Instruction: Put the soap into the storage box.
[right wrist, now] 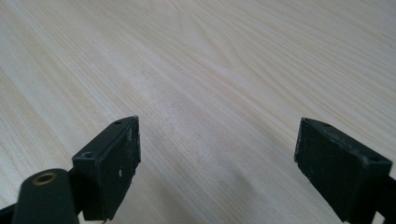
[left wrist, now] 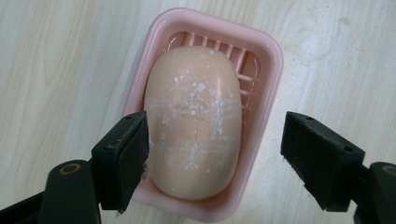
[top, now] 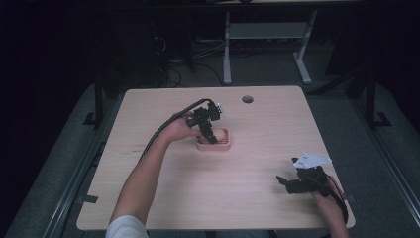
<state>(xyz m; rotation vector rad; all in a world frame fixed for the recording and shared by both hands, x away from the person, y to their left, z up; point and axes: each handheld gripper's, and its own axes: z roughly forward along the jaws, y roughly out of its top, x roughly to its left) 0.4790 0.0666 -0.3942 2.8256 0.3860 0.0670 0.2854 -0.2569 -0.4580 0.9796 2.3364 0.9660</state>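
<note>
Soap (left wrist: 194,123) lies in the pink dish (left wrist: 266,88) near the table's middle, and the left gripper (left wrist: 212,158) hangs over it, jaws spread, one pad seemingly brushing the bar. Closing off-centre could catch the rim and tip the dish. Right of the dish, the right gripper (right wrist: 217,163) idles with jaws wide over bare wood.

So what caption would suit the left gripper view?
Open left gripper poised over a soap lying in its pink dish.

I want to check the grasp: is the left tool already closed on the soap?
No, the left tool is open: one jaw is at the soap's side, the other stands apart, beyond the pink dish.
</note>
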